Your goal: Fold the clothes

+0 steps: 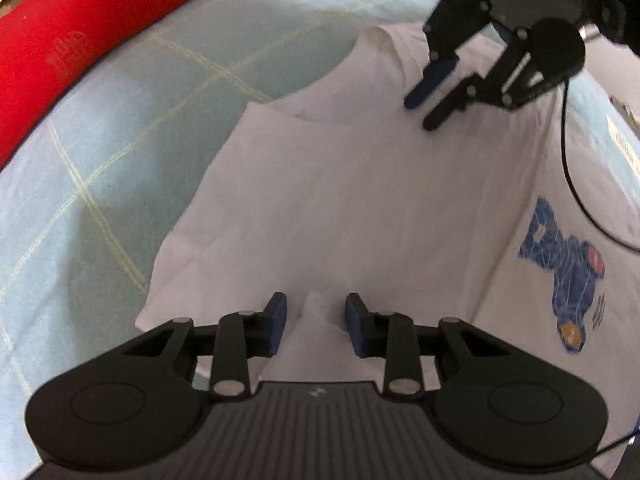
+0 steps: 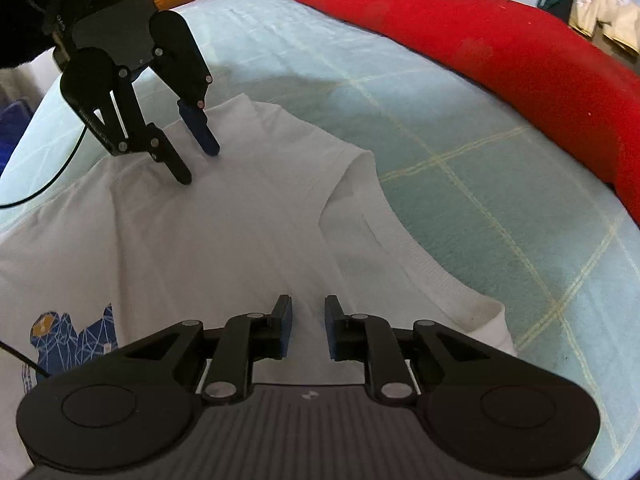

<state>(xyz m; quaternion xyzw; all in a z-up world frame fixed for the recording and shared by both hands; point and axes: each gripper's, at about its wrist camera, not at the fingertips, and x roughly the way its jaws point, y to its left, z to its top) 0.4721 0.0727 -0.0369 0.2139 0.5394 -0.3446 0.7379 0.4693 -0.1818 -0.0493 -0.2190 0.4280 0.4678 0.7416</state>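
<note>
The white T-shirt (image 1: 360, 200) lies spread on the pale blue checked bedsheet (image 1: 100, 180), with one side already laid over the body so that a long fold runs down it; the blue printed figure (image 1: 568, 280) shows on the part that lies flat, and a red blanket (image 2: 480, 40) runs along the far edge of the bed. Whether this flap is freshly turned in or the shirt is about to be opened out again, the pictures do not settle, so judge your move by the cloth.

Starting on your left: the left gripper (image 1: 316, 320) hangs low over the hem end, its blue pads (image 1: 278, 320) well apart, with a small raised peak of fabric between them. They hold nothing that I can see; whether the pads brush that peak I cannot tell. If you pinch here, take both layers together and close squarely, so the edge does not slip.

Moving right, the right gripper (image 2: 308, 330) sits near the collar (image 2: 400, 248), jaws parted a little less widely, empty, over smooth cloth. Keep both tools level and travel together, so the fold line stays straight and no wrinkle gets dragged.
</note>
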